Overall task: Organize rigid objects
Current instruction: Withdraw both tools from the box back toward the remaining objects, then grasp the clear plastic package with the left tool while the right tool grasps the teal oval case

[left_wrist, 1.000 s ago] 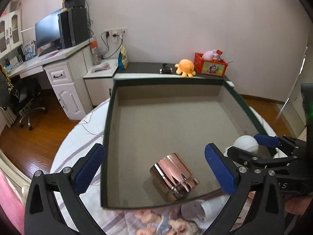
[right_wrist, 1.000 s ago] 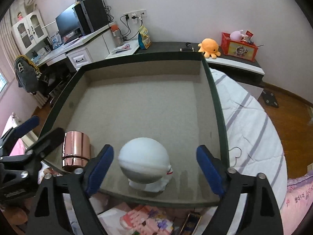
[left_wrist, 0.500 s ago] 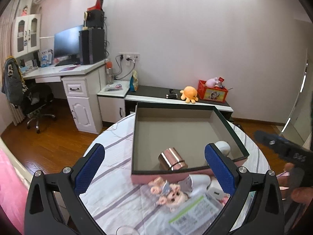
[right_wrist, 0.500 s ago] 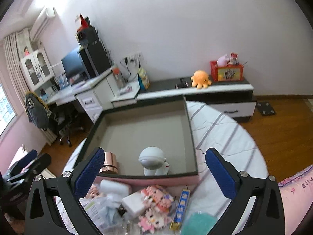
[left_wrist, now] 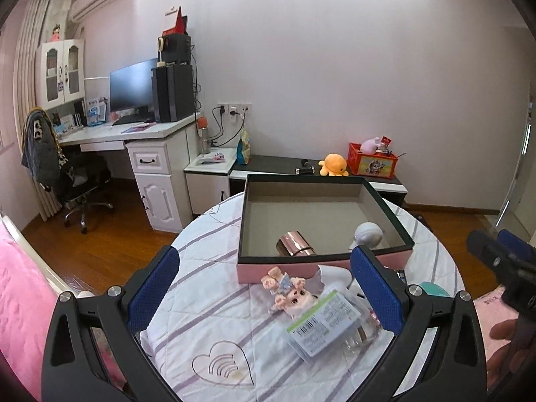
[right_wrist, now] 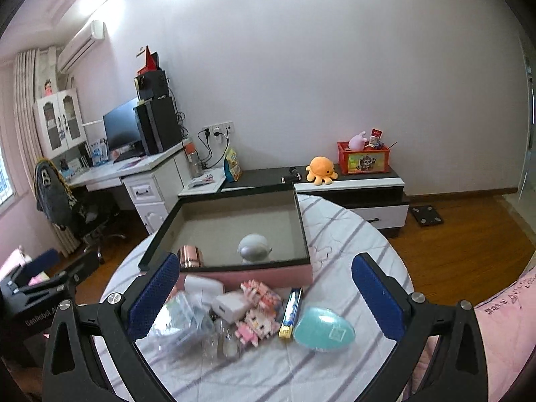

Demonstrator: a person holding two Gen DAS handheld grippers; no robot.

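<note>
A pink box (left_wrist: 395,257) with a dark rim stands on the round table; it also shows in the right wrist view (right_wrist: 294,273). Inside it lie a copper cup (left_wrist: 294,244) (right_wrist: 189,257) and a white round-headed figure (left_wrist: 367,234) (right_wrist: 254,248). In front of the box lies a pile: a doll (left_wrist: 289,293), a labelled clear box (left_wrist: 323,326), pink brick figures (right_wrist: 258,315), a white block (right_wrist: 230,306), a toothpaste box (right_wrist: 290,313) and a teal egg-shaped case (right_wrist: 323,329). My left gripper (left_wrist: 264,293) and right gripper (right_wrist: 268,296) are open and empty, held back above the pile.
The round table (left_wrist: 207,305) has a striped white cloth. A pink bed (left_wrist: 23,301) lies at the left. A desk with a monitor (left_wrist: 134,90), an office chair (left_wrist: 77,181) and a low cabinet with an orange plush (left_wrist: 332,164) stand behind.
Both grippers have pulled back and up from the box, away from the copper cup and the white figure. The pile in front of the box has come into view.
</note>
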